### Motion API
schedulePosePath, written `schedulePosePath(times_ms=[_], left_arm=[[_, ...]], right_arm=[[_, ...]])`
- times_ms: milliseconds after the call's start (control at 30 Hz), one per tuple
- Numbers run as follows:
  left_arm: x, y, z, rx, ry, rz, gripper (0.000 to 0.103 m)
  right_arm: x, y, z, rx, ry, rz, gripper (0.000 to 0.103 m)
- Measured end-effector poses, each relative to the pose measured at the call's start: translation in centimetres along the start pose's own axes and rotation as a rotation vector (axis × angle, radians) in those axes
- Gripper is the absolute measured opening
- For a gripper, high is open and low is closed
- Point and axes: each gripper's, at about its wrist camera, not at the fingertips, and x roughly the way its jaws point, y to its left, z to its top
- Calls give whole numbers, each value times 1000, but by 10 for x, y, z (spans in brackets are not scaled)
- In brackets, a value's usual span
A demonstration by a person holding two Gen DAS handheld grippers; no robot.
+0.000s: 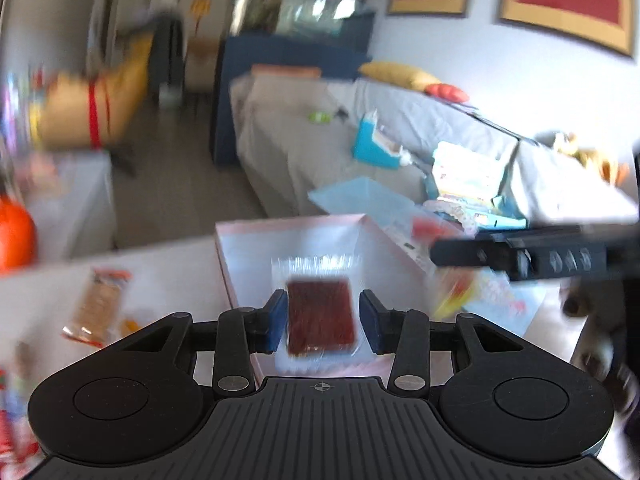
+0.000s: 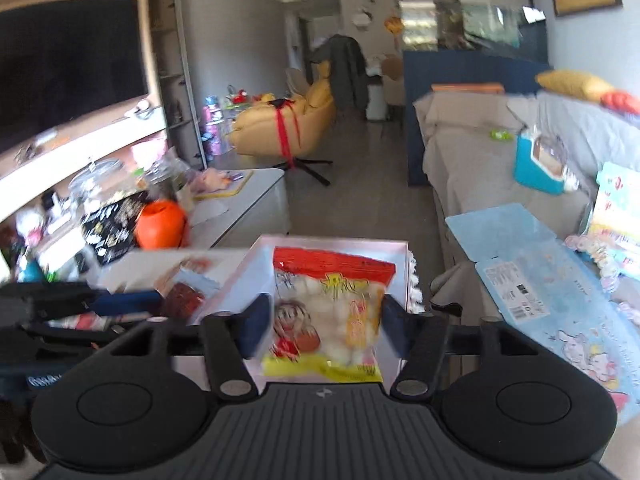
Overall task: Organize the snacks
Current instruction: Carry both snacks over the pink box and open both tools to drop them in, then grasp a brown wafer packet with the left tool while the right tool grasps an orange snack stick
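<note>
My left gripper [image 1: 323, 322] has its blue pads on either side of a clear packet of dark red snack [image 1: 321, 318], over a pale pink open box [image 1: 240, 240]. A small gap shows on each side, and blur hides whether the pads touch it. My right gripper [image 2: 324, 326] is shut on a red and yellow bag of white candies [image 2: 328, 312], held above the same box [image 2: 256, 264]. The right gripper also shows as a dark bar in the left wrist view [image 1: 520, 256]. The left gripper and its red packet [image 2: 182, 300] show at the left of the right wrist view.
A brown biscuit packet [image 1: 100, 304] lies on the white table left of the box. The box's blue lid [image 2: 540, 264] rests on the right against a grey sofa [image 2: 480, 152]. An orange pot [image 2: 160, 224] and clutter stand on a low cabinet at the left.
</note>
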Motion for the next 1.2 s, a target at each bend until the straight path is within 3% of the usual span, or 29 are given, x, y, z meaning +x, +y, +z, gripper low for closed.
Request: schedulePosePath(times_ms=[100, 167, 300, 400, 467, 600, 633, 733, 833, 1067, 1200], left_arm=[[6, 46, 14, -95, 7, 32, 45], [7, 77, 20, -107, 10, 130, 45], [35, 134, 24, -110, 109, 320, 45], [66, 164, 20, -142, 209, 360, 45], [78, 174, 17, -147, 233, 388, 48], [80, 183, 18, -175, 238, 326, 44], [75, 184, 17, -181, 226, 303, 43], [36, 184, 3, -178, 170, 278, 42], [-9, 188, -9, -217, 115, 255, 42], [-106, 169, -45, -228, -10, 221, 42], [-137, 144, -75, -222, -51, 221, 42]], right_arm=[[31, -6, 10, 41, 74, -28, 81], [41, -3, 3, 27, 108, -32, 81], [52, 14, -8, -25, 142, 3, 81], [62, 39, -2, -72, 146, 39, 81], [72, 58, 8, -88, 163, 73, 80], [93, 102, 27, -125, 191, 131, 75], [99, 113, 30, -136, 197, 139, 70], [121, 146, 36, -151, 247, 174, 54], [146, 175, 36, -163, 308, 192, 52], [204, 215, 11, -192, 399, 110, 48], [224, 228, -6, -271, 403, 29, 46]])
